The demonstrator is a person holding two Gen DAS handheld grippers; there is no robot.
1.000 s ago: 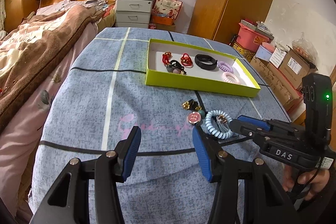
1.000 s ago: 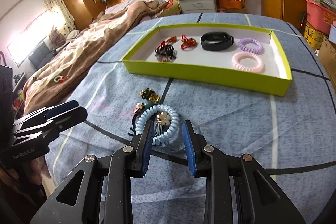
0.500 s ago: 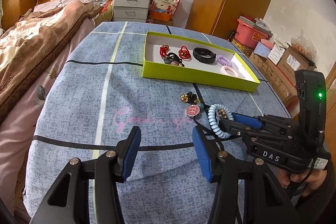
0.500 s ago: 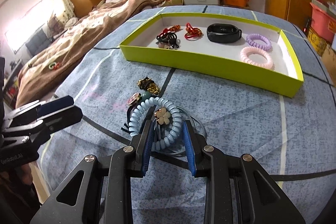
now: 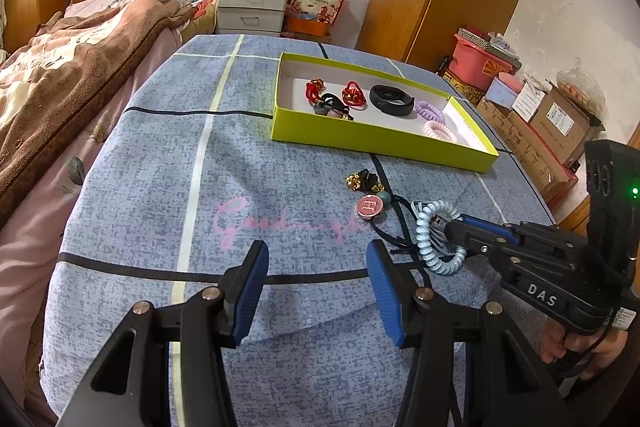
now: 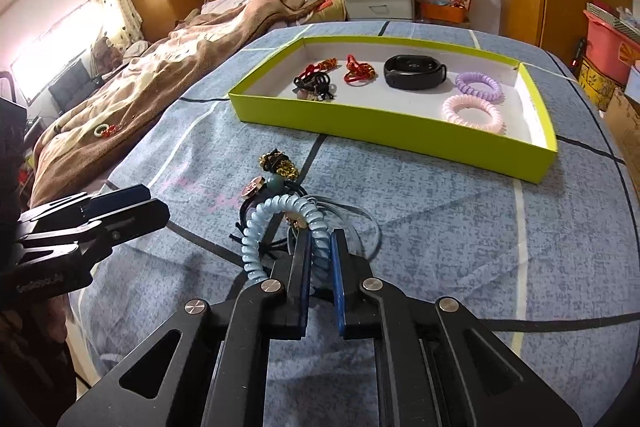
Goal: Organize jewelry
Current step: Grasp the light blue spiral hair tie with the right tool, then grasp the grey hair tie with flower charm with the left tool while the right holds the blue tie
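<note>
On blue bedspread, right hand-held gripper pinches blue coil tie (lifted edgewise).

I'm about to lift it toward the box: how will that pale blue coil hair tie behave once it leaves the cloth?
The blue coil tie looks springy plastic, so it will probably sag and stretch rather than hold stiff. The right gripper pinches just one side, so it may swing. Black cords and a flower charm lie tangled through it and might drag along.
</note>
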